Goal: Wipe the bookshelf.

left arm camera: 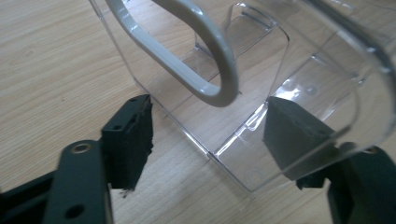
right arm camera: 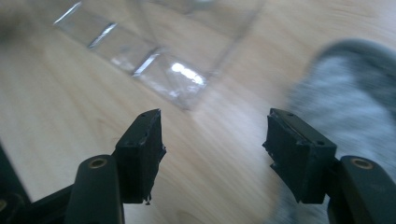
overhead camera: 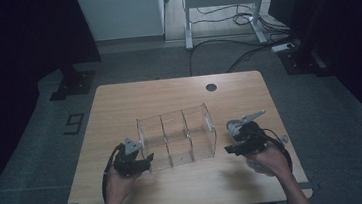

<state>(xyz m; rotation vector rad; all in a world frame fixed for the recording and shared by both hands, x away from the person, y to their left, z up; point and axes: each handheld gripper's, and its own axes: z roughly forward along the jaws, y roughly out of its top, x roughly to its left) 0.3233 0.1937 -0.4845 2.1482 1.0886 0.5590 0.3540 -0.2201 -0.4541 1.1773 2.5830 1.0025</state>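
A clear plastic box (overhead camera: pixel 177 137) with three compartments stands in the middle of the wooden table (overhead camera: pixel 178 94). My left gripper (overhead camera: pixel 147 161) is at its near left corner. In the left gripper view the jaws (left arm camera: pixel 210 140) straddle that corner wall (left arm camera: pixel 233 140): one pad outside and apart from it, the other seen through the clear plastic. A pale grey loop handle (left arm camera: pixel 205 60) hangs on the wall above them. My right gripper (overhead camera: pixel 231 149) sits to the right of the box, open (right arm camera: pixel 215 149) over bare wood with nothing between its pads.
A blurred grey, soft-looking thing (right arm camera: pixel 345 93) lies right of the right gripper's jaws; I cannot tell what it is. The table has a round cable hole (overhead camera: pixel 211 87) at the back. Cables and a desk frame (overhead camera: pixel 222 0) stand on the floor beyond.
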